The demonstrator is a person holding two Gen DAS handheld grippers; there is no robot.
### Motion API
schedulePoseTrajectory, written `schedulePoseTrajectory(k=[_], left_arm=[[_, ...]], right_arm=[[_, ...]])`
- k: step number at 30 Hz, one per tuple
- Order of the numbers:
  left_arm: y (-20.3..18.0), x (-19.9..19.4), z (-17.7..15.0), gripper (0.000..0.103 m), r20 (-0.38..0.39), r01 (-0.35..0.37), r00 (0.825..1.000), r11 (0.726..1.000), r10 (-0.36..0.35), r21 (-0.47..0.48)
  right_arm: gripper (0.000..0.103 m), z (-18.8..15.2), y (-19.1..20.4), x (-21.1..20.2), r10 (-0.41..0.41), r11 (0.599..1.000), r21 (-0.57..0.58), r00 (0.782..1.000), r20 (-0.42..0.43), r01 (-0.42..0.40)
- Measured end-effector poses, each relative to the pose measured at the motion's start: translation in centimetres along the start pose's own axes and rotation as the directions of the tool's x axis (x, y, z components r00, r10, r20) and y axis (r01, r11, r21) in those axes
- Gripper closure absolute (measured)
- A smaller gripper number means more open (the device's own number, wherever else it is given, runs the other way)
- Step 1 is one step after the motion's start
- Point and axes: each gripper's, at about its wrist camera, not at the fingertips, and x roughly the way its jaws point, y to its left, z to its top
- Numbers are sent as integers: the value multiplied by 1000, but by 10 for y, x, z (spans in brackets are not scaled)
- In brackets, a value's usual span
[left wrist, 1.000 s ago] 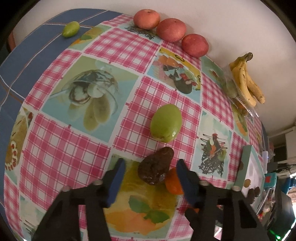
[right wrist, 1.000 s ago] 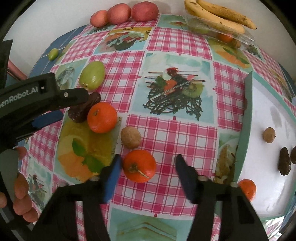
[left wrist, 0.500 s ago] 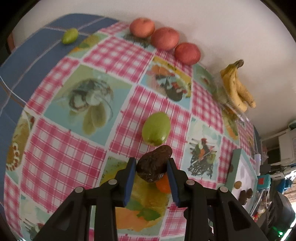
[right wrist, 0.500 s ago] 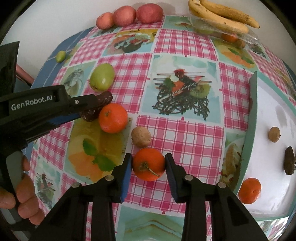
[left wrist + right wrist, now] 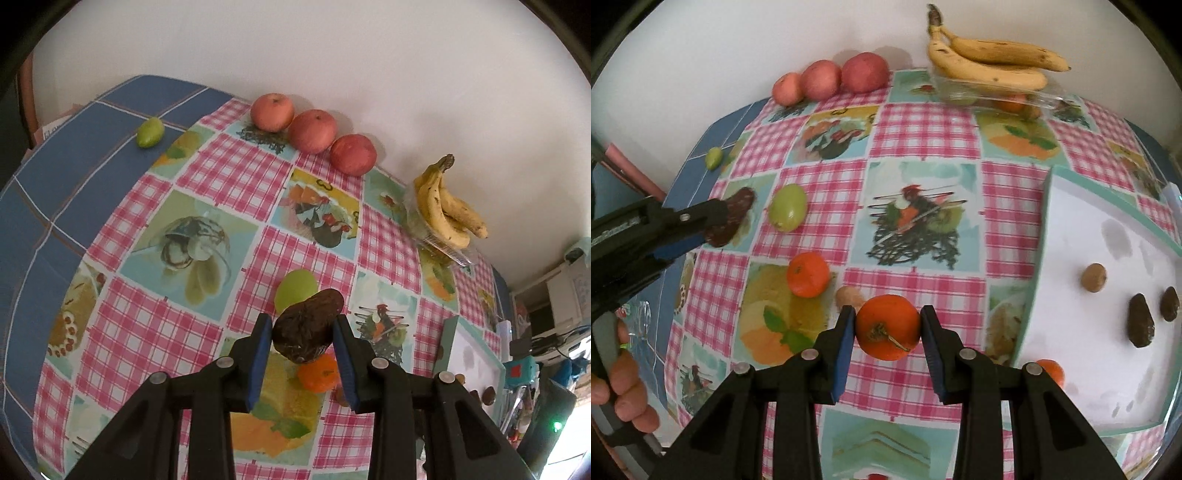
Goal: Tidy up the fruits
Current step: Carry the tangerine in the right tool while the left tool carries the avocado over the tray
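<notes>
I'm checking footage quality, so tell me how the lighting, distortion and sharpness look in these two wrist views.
Left wrist view: strong fisheye bend with dark corners, even indoor light, the apples cast soft shadows on the wall, the avocado in the left gripper is sharp, and bright glare sits at the lower right edge. Right wrist view: same bulging of the tablecloth, the tangerine in the right gripper is crisp, and the white tray is bright.

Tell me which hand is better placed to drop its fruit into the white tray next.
Right, probably. The right gripper, shut on the orange, sits beside the white tray. The left gripper, shut on the dark avocado, is farther from it, near the green fruit.
</notes>
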Motion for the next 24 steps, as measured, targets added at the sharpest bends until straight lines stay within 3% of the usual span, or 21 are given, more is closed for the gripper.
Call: schedulePoseTrajectory(k=[13,24], left_arm=[[-55,-13,-17,67,20,21,1000,992,-23,125],[-134,3,-51,67,-56,75,997,953,-61,295]], right_arm=[[66,1,-90,-24,-84,979,186,996,26,78],[66,-16,-198,-68,-240,886,421,969,61,193]])
